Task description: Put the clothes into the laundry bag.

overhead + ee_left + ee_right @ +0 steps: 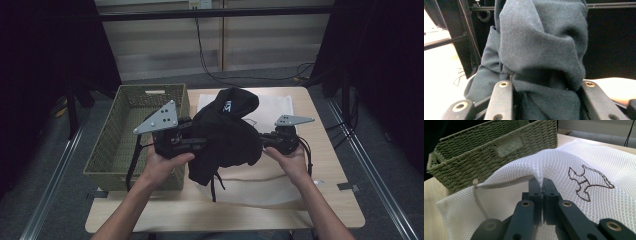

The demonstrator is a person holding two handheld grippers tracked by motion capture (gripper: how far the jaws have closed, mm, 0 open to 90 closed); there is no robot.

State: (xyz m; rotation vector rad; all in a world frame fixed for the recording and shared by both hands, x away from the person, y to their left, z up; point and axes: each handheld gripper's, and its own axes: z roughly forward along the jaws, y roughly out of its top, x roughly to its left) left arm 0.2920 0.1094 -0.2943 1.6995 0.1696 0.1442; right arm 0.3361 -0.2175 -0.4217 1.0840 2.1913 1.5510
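A bunched black garment (227,130) with a small white logo hangs above the table, and my left gripper (200,145) is shut on its left side. In the left gripper view the dark knit cloth (541,45) fills the space between the two jaws of the left gripper (546,86). Under the garment a white mesh bag (272,105) lies flat on the table. My right gripper (262,141) is shut on a raised fold of that bag; in the right gripper view the gripper (542,181) pinches the mesh bag (574,160) near its zipper edge.
A green woven basket (120,140) stands at the table's left, close behind the bag in the right gripper view (486,147). The wooden table (330,200) has bare surface at the front right. A brown embroidered mark (587,182) sits on the mesh.
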